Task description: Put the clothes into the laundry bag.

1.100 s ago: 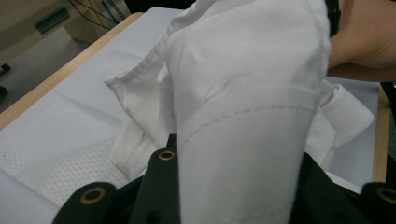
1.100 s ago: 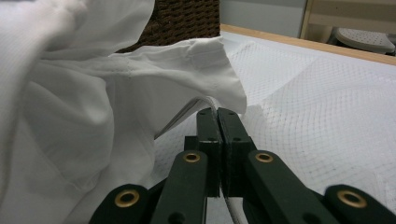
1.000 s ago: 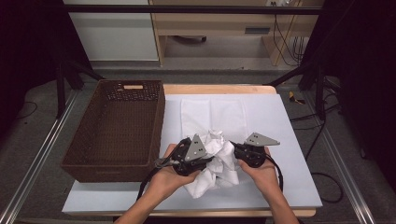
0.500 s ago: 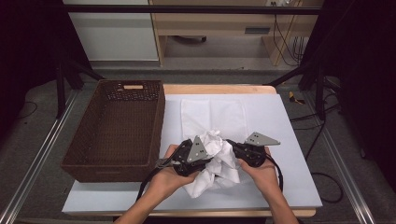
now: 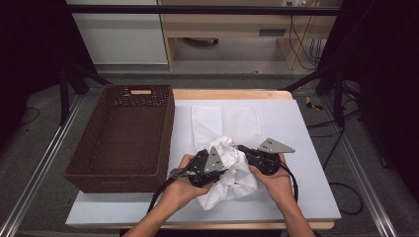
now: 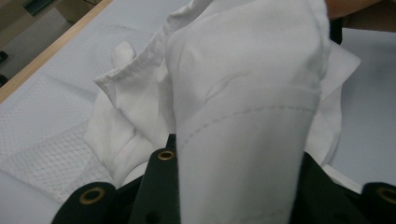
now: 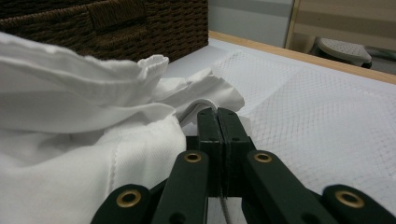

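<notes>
Here the white garment (image 5: 232, 168) lies bunched near the front edge of the surface (image 5: 306, 148), part of it spread flat toward the far edge. The left gripper (image 5: 210, 168) has its fingers clamped on a thick fold of it; the right gripper (image 5: 247, 154) has its fingers pressed together on a thin edge. The wicker basket (image 5: 123, 138) stands along the left edge.

Dim room, lit table.
Grey floor (image 5: 44, 133); wooden cabinet (image 5: 227, 29) behind; black stands (image 5: 336, 74) flank the table (image 5: 306, 148); cables (image 5: 299, 44) hang.
</notes>
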Motion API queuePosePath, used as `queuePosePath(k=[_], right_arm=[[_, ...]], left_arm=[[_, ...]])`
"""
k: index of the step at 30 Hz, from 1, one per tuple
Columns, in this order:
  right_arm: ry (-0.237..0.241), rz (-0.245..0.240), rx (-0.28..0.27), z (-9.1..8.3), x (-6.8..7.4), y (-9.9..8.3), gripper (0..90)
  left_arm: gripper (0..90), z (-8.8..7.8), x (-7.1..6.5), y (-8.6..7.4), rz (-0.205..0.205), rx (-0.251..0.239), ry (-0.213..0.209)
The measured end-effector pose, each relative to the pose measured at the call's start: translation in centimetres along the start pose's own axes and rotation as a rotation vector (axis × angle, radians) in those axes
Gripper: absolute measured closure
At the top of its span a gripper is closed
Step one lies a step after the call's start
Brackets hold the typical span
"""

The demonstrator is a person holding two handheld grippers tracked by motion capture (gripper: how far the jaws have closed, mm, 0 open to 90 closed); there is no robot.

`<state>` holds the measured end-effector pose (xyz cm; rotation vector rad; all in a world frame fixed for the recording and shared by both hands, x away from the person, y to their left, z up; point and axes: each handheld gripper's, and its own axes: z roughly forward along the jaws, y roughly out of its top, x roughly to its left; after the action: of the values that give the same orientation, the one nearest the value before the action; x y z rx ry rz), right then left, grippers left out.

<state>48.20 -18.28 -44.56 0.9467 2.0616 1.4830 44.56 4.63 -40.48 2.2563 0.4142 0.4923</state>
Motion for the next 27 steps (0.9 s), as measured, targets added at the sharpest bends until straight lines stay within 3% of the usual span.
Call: queuePosePath(k=[7,15,20,27], right_arm=[[-0.008,-0.001,-0.013,-0.1,-0.2,0.1,89.6],[-0.015,0.012,-0.012,-0.2,-0.4,0.0,89.6],[-0.024,0.019,0.002,0.0,-0.7,-0.2,89.6],[-0.038,0.04,0.037,0.6,-1.1,-0.4,89.6]], left_arm=[[71.5,0.5,-0.2,0.0,0.008,0.001,-0.008],[71.5,-0.4,-0.9,0.3,0.02,-0.019,-0.023],[71.6,-1.3,-1.1,-0.4,0.031,-0.034,-0.035],[71.7,-2.7,-0.4,-0.8,-0.007,-0.083,-0.084]])
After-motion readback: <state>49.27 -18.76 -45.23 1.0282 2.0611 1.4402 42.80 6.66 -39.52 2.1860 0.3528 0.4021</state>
